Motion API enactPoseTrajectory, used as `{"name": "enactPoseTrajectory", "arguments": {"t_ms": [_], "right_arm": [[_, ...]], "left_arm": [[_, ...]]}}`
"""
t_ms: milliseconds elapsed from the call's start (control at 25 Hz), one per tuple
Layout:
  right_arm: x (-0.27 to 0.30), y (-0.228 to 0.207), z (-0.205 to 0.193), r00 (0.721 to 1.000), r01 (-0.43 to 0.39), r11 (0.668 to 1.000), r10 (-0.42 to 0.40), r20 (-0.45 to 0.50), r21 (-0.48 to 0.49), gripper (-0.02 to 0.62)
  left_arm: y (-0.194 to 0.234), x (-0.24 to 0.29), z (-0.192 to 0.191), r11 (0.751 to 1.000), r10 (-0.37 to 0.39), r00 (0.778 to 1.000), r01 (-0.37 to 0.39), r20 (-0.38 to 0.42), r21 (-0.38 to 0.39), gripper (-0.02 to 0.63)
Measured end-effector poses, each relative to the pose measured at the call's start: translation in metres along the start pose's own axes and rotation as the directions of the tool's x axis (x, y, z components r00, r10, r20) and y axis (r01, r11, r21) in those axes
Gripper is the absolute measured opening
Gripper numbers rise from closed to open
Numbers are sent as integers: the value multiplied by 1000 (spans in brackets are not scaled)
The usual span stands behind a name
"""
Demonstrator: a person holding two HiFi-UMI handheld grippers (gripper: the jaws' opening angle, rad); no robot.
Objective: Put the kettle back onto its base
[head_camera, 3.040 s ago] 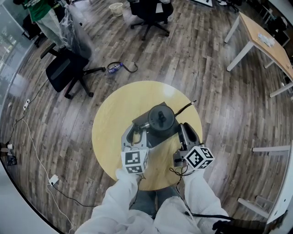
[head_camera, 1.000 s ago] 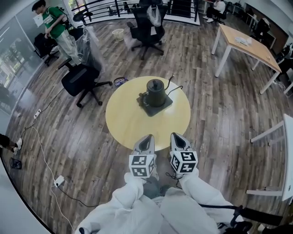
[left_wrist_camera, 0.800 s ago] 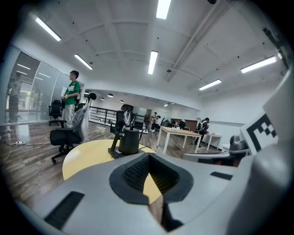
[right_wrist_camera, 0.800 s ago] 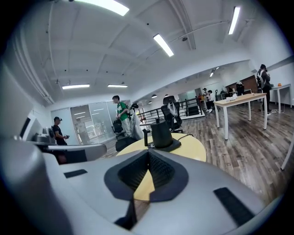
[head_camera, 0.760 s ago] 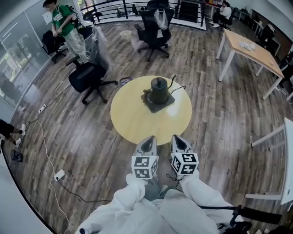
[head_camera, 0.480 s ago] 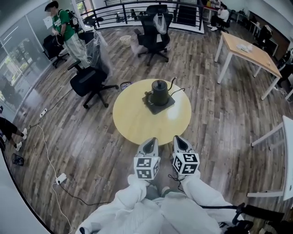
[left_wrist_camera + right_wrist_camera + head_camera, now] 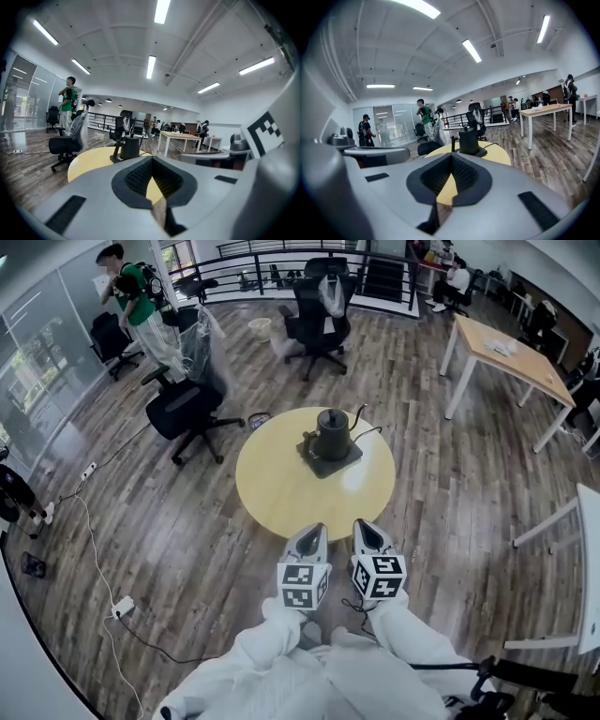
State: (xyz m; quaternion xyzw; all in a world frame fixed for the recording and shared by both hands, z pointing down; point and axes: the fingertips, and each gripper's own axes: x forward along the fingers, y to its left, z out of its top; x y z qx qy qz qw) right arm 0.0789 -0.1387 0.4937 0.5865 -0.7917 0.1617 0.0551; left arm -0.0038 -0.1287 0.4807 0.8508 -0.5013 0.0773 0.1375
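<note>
The kettle [image 7: 332,432] stands upright on its base [image 7: 323,466] near the far edge of the round counter [image 7: 281,488] — the task looks done — while the left gripper [image 7: 309,534] and right gripper [image 7: 368,531] hover off the near edge, jaws clenched on nothing, so no further move seems needed.

No readable text, label, brand, number or sign in any view.

Cube on left gripper [image 7: 312,529]: black-and-white square marker patterns only, no letters or digits. Same on cube of right gripper [image 7: 364,524].

Kettle [image 7: 332,432], ahead of both grippers: plain dark body, no legible marking.

Papers [image 7: 503,349] on desk [image 7: 534,367], far ahead and right of right gripper: too small to read.
</note>
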Motion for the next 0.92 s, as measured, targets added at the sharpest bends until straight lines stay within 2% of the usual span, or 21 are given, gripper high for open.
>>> {"name": "enactPoseTrajectory", "arguments": {"t_ms": [440,920], "right_arm": [[-3,-3,1,1000,11,1000,-11,1,-21,12],[1,-5,12,1000,22,999,-22,2,-24,12]], "left_arm": [[-1,6,-6,1000,-2,1000,2,-10,-9,-2],[6,11,7,1000,3,1000,-3,-1,-15,-2]]}}
